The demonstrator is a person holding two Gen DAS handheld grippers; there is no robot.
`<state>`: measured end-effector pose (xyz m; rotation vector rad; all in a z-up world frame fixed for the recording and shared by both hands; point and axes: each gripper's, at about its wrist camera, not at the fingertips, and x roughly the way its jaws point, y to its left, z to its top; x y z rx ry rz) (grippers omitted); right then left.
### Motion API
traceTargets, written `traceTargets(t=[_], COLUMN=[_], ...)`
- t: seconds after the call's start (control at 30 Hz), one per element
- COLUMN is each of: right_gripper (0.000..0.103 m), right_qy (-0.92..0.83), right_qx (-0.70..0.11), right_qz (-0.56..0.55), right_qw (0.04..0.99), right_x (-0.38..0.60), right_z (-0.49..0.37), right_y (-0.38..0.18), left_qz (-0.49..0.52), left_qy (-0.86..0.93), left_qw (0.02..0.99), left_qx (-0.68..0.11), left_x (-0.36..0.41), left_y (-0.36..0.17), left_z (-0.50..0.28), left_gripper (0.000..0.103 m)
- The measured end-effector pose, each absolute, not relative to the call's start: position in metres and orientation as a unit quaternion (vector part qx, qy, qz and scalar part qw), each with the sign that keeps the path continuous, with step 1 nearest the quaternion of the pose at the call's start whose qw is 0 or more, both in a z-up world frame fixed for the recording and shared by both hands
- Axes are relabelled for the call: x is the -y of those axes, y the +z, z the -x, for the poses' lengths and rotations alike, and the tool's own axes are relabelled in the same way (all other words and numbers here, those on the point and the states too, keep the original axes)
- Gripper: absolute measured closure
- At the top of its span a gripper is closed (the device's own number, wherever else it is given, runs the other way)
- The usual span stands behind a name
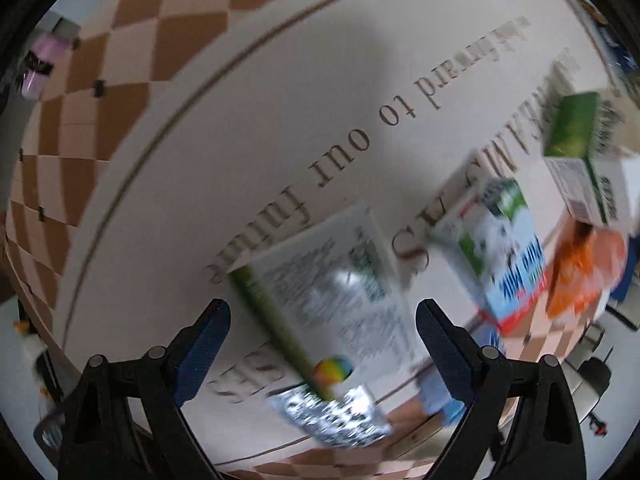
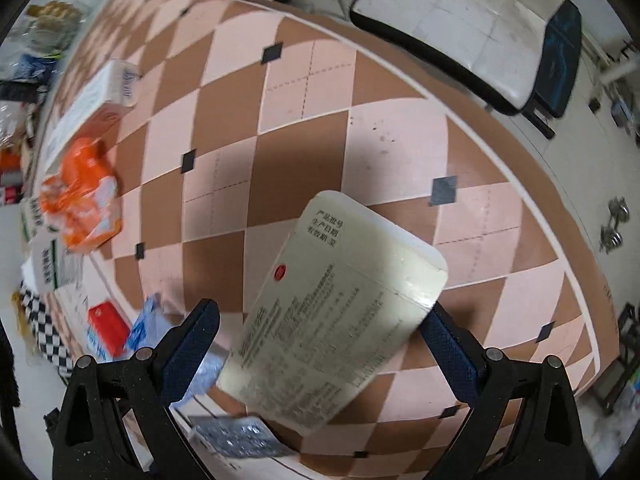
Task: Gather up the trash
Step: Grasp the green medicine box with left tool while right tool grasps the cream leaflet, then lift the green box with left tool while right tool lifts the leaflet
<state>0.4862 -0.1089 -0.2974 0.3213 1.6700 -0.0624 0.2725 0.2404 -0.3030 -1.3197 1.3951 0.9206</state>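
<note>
left wrist: left gripper (image 1: pixel 322 320) spread over flat glossy carton (image 1: pixel 332 280); right gripper (image 2: pixel 320 332) apart around rounded waxy box (image 2: pixel 340 320)

Pink-and-brown checked tablecloth (image 2: pixel 280 128), cream mat (image 1: pixel 240 120) with brown lettering, crumpled orange wrapper (image 2: pixel 80 196).

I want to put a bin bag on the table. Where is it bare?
Bare: the checkered cloth beyond the pale box, toward the chair. Crowded: around the orange wrapper, blister pack and milk carton.
</note>
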Motion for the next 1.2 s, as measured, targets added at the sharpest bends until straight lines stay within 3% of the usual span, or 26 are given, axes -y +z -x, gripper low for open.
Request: traceTargets(t=[0.2, 0.3, 0.33, 0.83, 1.2], right_gripper=[0.002, 0.006, 0.006, 0.009, 0.011], right_qy=[-0.064, -0.064, -0.061, 0.071, 0.164], right_qx=[-0.744, -0.74, -0.737, -0.675, -0.581], right_qz=[-0.096, -0.061, -0.044, 0.045, 0.09], right_qw=[0.658, 0.667, 0.671, 0.733, 0.792], right_x=[0.084, 0.073, 0.068, 0.059, 0.071], right_z=[-0.494, -0.489, -0.485, -0.43, -0.338], right_y=[-0.308, -0.308, -0.308, -0.263, -0.19], left_qz=[0.532, 0.507, 0.494, 0.275, 0.187], left_qy=[0.404, 0.403, 0.404, 0.35, 0.305], left_qw=[0.461, 0.486, 0.499, 0.651, 0.746], left_qx=[-0.584, -0.587, -0.586, -0.615, -0.562], left_x=[-0.243, -0.237, -0.234, -0.16, -0.112], left_y=[-0.316, -0.31, -0.306, -0.249, -0.181], left_z=[-0.28, -0.284, -0.285, -0.236, -0.178], left_gripper=[0.01, 0.02, 0.028, 0.034, 0.035])
